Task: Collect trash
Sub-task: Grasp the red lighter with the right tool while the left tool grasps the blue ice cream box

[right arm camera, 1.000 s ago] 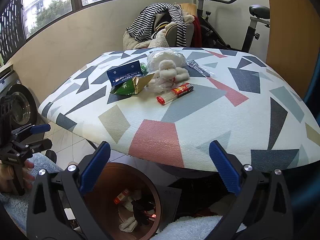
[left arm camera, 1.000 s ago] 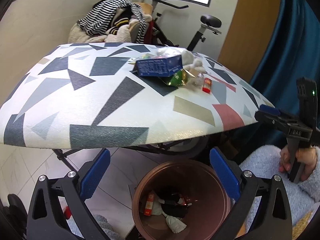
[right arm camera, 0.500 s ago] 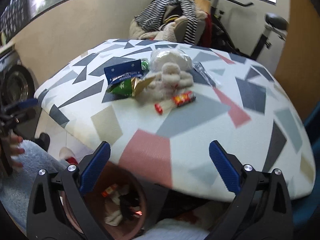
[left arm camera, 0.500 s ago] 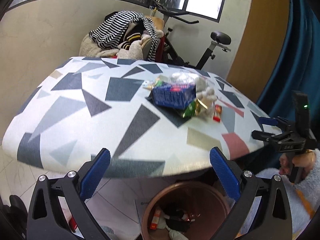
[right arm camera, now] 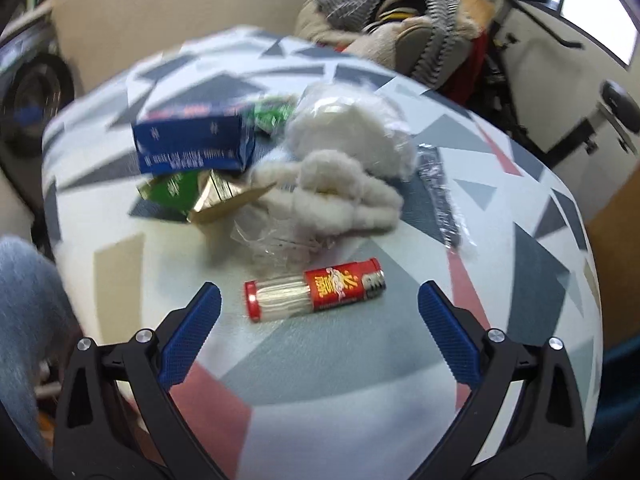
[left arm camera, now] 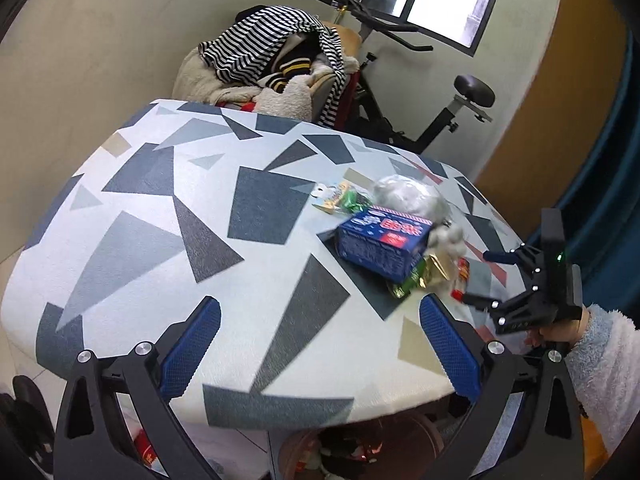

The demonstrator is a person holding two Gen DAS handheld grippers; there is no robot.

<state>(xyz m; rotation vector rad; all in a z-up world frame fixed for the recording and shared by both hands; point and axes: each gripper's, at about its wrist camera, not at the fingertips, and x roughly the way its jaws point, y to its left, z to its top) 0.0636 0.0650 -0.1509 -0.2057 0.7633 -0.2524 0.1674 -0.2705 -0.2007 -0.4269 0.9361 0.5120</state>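
Right tool (right arm camera: 319,322) spread wide, hovering just above red-capped tube (right arm camera: 316,290) lying on its side on patterned surface (right arm camera: 400,360); tube between blue fingers (right arm camera: 190,338), not touched. Behind tube: clear wrapper, white fluffy wad (right arm camera: 344,168), green-gold packet (right arm camera: 192,192), blue box (right arm camera: 192,146) clustered together. Left tool (left arm camera: 319,350) also spread, empty, over near edge of surface. Brown bin (left arm camera: 360,454) with trash under surface edge. Right view blurred.
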